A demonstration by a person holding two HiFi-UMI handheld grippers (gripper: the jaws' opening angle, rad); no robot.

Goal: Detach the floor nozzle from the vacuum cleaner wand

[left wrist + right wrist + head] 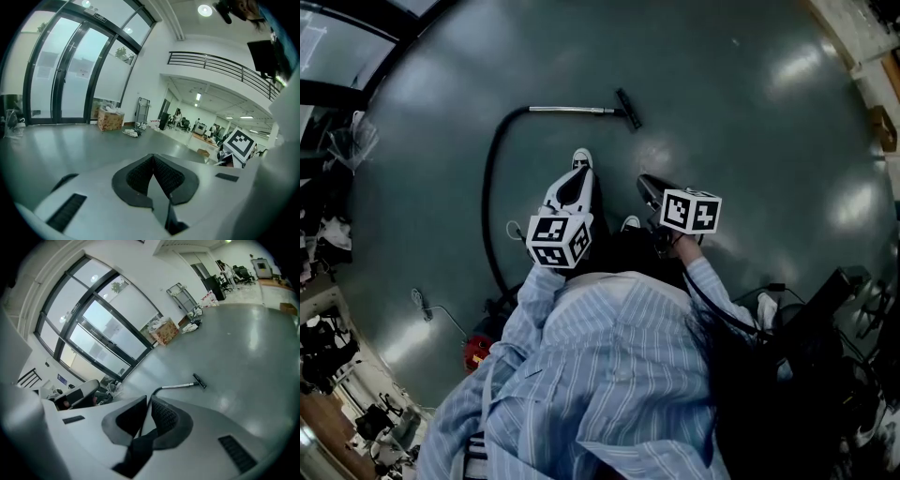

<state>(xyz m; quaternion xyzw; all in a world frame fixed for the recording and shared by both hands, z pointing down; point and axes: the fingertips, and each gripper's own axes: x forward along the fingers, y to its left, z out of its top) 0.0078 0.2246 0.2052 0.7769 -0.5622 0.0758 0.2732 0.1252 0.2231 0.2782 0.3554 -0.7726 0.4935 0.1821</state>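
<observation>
The vacuum's silver wand (572, 110) lies on the grey floor ahead of me, with the black floor nozzle (628, 110) on its right end. A black hose (490, 187) curves from the wand's left end back to the red vacuum body (476, 352). My left gripper (577, 176) and right gripper (645, 184) hang side by side, well short of the wand, both shut and empty. The right gripper view shows the wand (178, 386) and nozzle (199, 380) beyond the shut right gripper (149, 401). In the left gripper view, the left gripper (153, 161) is shut, and no vacuum part shows.
A white sneaker (581, 159) shows under the left gripper. Glass doors (61, 75) and a cardboard box (110, 119) stand at the far wall. Clutter and cables line the left edge (328, 234), and dark equipment (834, 309) stands at the right. A loose cable (427, 307) lies near the vacuum body.
</observation>
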